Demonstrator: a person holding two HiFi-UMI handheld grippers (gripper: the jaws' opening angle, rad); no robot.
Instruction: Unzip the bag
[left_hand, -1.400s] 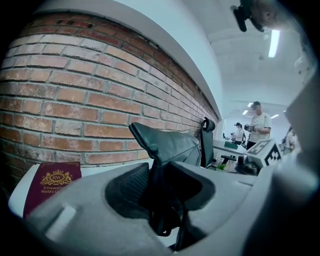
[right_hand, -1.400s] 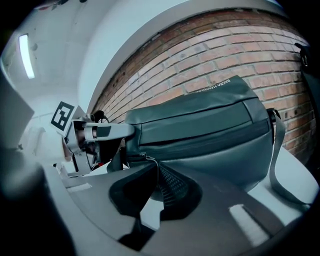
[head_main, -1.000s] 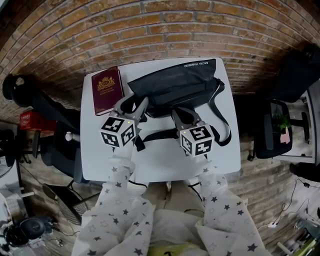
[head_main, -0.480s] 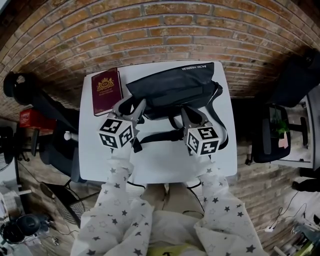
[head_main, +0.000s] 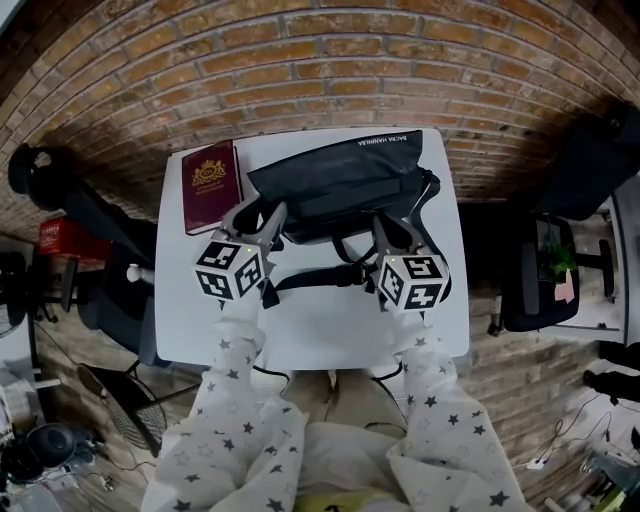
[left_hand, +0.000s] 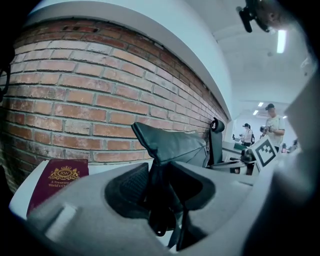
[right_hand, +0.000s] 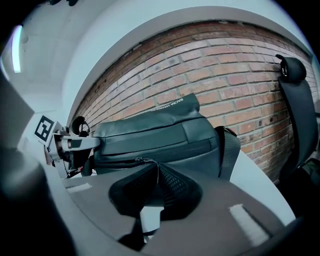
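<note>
The black bag (head_main: 340, 180) lies on the white desk (head_main: 320, 330), close to the brick wall (head_main: 300, 70). The left gripper (left_hand: 160, 172) has its fingers clamped on the bag's end. The right gripper (right_hand: 156, 177) has its fingers pinched together on the zipper pull (right_hand: 143, 160). A red book (head_main: 211, 185) lies just beside the bag.

I see a maroon booklet (head_main: 211, 186) with a gold crest lying flat at the far left corner of the white table (head_main: 320, 330), close to the brick wall (head_main: 320, 60). A black office chair (head_main: 90, 215) stands off the table's left side, with a red box (head_main: 62, 240) near it. Another dark chair (head_main: 535, 275) sits off to the right. In the left gripper view I make out two people (left_hand: 272, 127) standing far off in a bright room.
</note>
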